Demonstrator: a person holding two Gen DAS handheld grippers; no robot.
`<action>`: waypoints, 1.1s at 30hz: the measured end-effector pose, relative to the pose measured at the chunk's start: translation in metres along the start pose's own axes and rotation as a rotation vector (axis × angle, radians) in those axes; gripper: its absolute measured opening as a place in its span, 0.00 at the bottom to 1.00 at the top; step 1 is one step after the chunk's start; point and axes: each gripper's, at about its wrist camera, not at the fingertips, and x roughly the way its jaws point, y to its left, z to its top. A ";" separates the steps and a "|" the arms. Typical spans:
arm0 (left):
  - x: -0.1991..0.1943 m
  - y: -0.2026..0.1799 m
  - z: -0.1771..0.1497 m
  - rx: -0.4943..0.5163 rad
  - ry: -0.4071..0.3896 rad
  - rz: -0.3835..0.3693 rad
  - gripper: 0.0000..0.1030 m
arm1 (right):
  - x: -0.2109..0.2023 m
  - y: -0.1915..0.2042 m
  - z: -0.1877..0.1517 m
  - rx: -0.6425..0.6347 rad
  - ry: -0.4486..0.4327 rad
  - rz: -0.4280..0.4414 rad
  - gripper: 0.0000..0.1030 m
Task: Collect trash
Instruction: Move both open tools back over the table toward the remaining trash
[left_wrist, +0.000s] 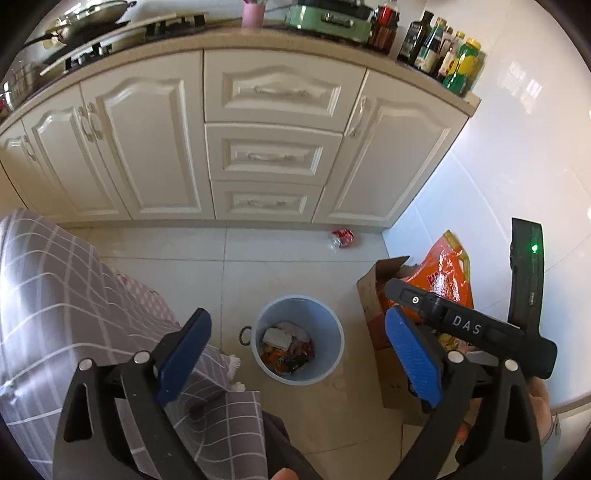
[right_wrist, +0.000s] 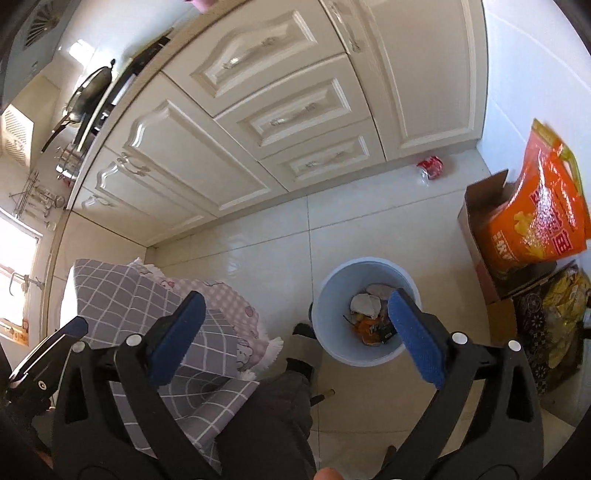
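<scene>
A light blue trash bin stands on the tiled floor with paper and wrappers inside; it also shows in the right wrist view. A crushed red can lies on the floor by the cabinet base, seen also in the right wrist view. My left gripper is open and empty, held above the bin. My right gripper is open and empty, above the bin's left side. The right gripper's body shows at the right of the left wrist view.
Cream kitchen cabinets run along the back. A cardboard box with an orange bag stands right of the bin by the white wall. A grey checked cloth covers something at the left. Bottles and a wok sit on the counter.
</scene>
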 end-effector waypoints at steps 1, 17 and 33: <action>-0.009 0.002 0.000 -0.001 -0.015 0.000 0.91 | -0.005 0.006 0.000 -0.011 -0.008 -0.001 0.94; -0.134 0.035 -0.013 -0.020 -0.237 0.024 0.91 | -0.079 0.119 -0.005 -0.211 -0.133 0.104 0.94; -0.246 0.140 -0.068 -0.142 -0.409 0.235 0.93 | -0.099 0.261 -0.054 -0.500 -0.122 0.250 0.94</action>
